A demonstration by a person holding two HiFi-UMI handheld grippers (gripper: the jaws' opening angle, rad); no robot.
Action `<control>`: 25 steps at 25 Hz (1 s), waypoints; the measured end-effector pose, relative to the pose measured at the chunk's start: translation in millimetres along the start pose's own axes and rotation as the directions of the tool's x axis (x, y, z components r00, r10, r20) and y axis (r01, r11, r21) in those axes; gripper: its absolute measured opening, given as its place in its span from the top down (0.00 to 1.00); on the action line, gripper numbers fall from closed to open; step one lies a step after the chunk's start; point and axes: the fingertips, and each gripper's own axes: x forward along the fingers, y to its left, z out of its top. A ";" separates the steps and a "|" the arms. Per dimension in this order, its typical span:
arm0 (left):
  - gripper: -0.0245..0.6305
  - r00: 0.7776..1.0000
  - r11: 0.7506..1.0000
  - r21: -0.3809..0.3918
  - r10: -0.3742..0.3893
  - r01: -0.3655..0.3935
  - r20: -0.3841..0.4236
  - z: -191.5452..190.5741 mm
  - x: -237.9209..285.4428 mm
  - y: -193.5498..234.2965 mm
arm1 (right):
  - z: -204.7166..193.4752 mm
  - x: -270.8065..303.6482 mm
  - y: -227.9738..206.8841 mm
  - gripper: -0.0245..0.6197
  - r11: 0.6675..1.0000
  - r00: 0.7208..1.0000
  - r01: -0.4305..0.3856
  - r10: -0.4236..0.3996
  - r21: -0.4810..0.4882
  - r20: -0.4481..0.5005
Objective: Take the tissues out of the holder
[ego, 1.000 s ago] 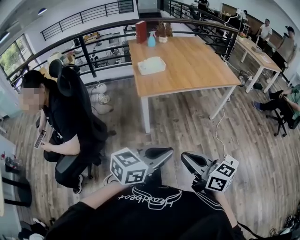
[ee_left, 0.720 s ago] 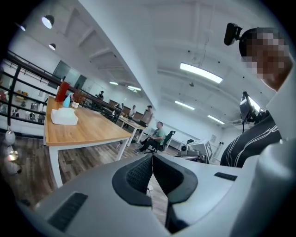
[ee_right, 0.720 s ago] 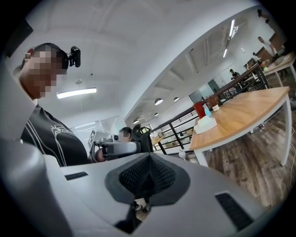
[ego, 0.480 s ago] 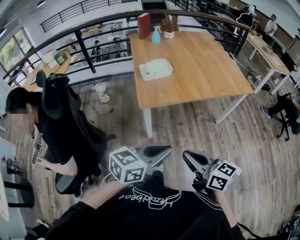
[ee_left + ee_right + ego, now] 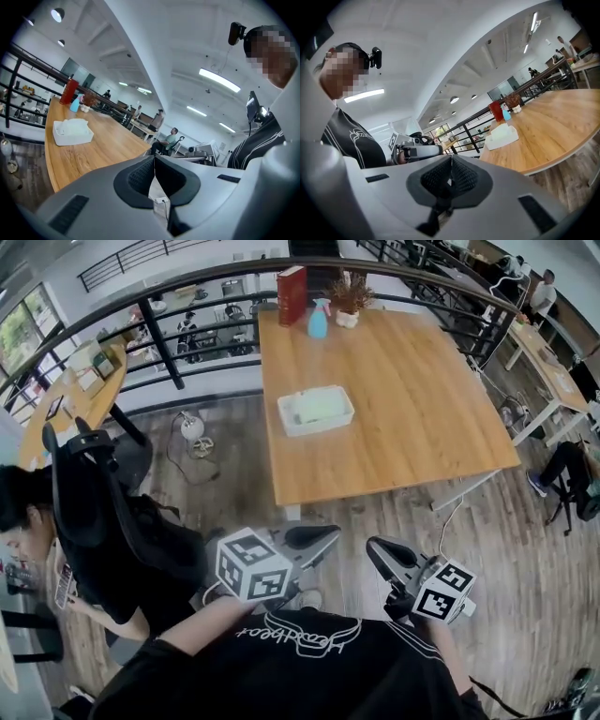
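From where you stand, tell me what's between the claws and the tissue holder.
Nothing visible blocks the way. The left claw and right claw are shut, short of the table. Only bare floor and the table's near edge lie between them and the tissue holder; the bottle and book stand behind it.

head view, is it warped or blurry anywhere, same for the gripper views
Head view: sharp, but the fisheye bows the railing and table edges. Left gripper view: dark vignette in the corners, glare off the ceiling light. Right gripper view: same vignette, evenly bright ceiling.
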 end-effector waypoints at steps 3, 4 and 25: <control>0.94 1.000 1.000 -0.009 0.004 -0.004 0.005 16.5 2.8 22.4 | 18.1 18.7 -14.8 0.94 1.000 1.000 0.004 -0.004 0.001 -0.008; 0.94 1.000 1.000 -0.012 0.007 -0.007 0.006 20.0 3.1 28.6 | 22.0 24.0 -18.1 0.94 1.000 1.000 0.002 -0.002 0.000 -0.013; 0.94 0.993 0.994 -0.020 0.111 -0.111 0.033 59.4 36.1 99.2 | 59.9 79.7 -83.5 0.94 0.995 0.993 -0.098 0.097 -0.007 -0.071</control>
